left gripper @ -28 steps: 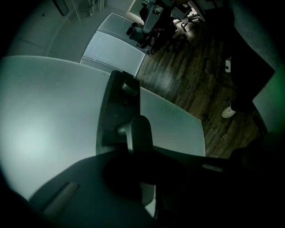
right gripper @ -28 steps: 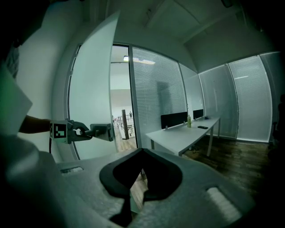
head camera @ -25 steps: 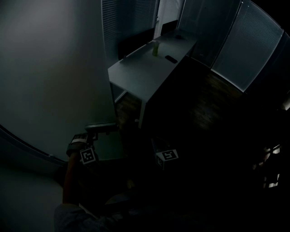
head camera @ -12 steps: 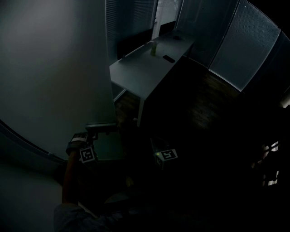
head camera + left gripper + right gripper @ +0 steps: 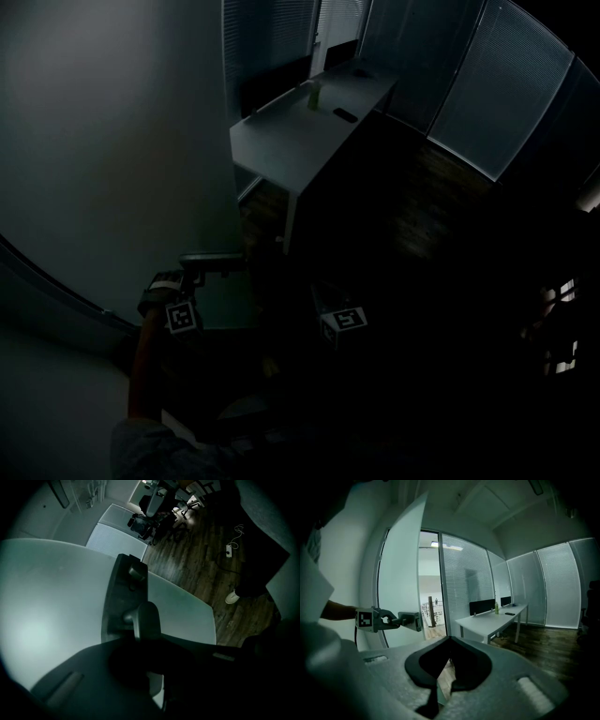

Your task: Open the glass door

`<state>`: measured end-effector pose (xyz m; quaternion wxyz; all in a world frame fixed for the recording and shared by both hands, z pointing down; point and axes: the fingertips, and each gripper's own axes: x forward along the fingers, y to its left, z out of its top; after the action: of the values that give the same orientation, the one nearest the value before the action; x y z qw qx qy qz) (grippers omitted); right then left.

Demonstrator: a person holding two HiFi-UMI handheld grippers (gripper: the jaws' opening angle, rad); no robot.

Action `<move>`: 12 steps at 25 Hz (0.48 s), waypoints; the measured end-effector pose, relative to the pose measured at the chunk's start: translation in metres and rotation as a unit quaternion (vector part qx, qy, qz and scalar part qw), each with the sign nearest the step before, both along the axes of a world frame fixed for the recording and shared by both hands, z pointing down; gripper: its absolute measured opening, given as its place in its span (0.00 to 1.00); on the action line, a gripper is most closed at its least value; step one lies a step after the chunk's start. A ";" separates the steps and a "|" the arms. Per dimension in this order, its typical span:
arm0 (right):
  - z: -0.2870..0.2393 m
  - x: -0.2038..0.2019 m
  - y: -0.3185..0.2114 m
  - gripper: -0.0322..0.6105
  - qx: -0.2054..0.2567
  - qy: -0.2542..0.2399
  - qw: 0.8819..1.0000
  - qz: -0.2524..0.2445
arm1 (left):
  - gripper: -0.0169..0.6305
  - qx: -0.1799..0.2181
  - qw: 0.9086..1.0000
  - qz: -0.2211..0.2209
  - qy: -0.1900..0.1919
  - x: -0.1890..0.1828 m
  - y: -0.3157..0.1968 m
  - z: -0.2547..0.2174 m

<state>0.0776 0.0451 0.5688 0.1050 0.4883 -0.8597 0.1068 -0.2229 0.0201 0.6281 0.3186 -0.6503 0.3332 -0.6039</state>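
Glass door [image 5: 47,611]: one big frosted pane, smooth, pale and milky. I see it at the left of the head view and the right gripper view. It stands swung off its frame, with a lit doorway open beside its free edge.

Door handle [image 5: 146,620]: a rounded grey metal lever with a dull sheen. It sits on a tall dark lock plate [image 5: 119,597] with soft corners, fixed flat to the glass near the door's edge.

Left gripper [image 5: 149,643]: jaws clamped down on the lever, which runs straight in between them. The right gripper view confirms it, with the tips at the plate and the marker cube behind them. A bare forearm [image 5: 337,610] trails off to the left behind it.

Right gripper [image 5: 450,639]: matte grey fingers closed tip to tip, only a thin slit lower down, nothing held. It hangs well apart from the door, pointing into the room.

Further out:
- Long white desk [image 5: 492,618], flat top, thin straight legs.
- On the desk, a small green bottle [image 5: 496,607] and a low dark screen panel [image 5: 482,606].
- Horizontal slat blinds [image 5: 464,573] cover the glazed walls.
- Floor [image 5: 197,569] is dark wood planks, visible grain.
- White shoe [image 5: 231,597] on the planks beyond the door's corner.

The head view is very dark, so I can't make out detail low in the frame.
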 end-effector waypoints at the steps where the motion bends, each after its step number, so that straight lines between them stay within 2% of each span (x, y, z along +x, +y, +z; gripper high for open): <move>1: 0.001 0.000 0.004 0.05 0.000 0.000 1.000 0.000 | 0.03 0.000 1.000 0.002 0.000 0.000 0.004 0.000; 12: 0.004 0.002 0.054 0.05 0.001 0.002 1.000 0.002 | 0.03 0.003 0.999 0.032 0.000 0.003 0.050 0.001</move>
<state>0.0793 0.0989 0.5726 0.1061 0.4904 -0.8587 0.1048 -0.2200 0.0703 0.6292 0.3399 -0.6592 0.3142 -0.5926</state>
